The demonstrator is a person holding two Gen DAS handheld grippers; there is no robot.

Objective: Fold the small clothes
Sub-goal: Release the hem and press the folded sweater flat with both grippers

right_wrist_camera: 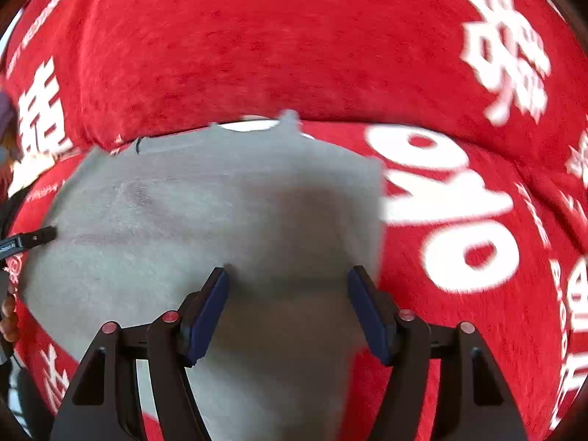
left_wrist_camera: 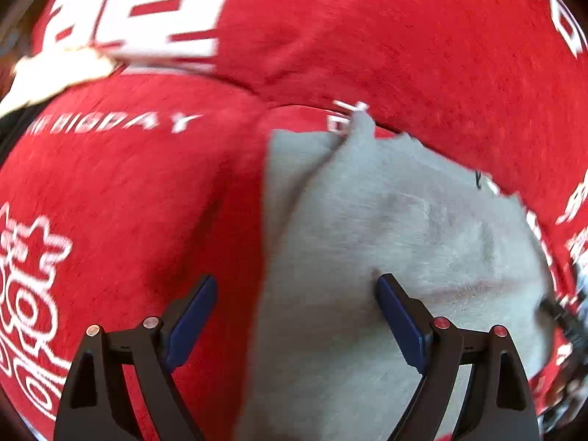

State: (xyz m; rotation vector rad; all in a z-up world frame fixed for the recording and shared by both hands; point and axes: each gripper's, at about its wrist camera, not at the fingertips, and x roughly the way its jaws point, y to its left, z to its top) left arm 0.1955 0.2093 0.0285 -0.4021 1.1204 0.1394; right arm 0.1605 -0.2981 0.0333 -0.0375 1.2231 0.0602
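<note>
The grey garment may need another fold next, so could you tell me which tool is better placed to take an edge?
Probably the right tool: open, both fingers over the grey garment near its side edge. The left tool straddles the other edge, half over red cloth.

A red cloth (left_wrist_camera: 367, 36) printed with white characters and letters covers the whole surface, rumpled into soft folds and ridges. Directly on it lies a grey garment (left_wrist_camera: 386, 239), spread mostly flat, its far edge uneven, with the red cover showing around it on both sides.
</note>
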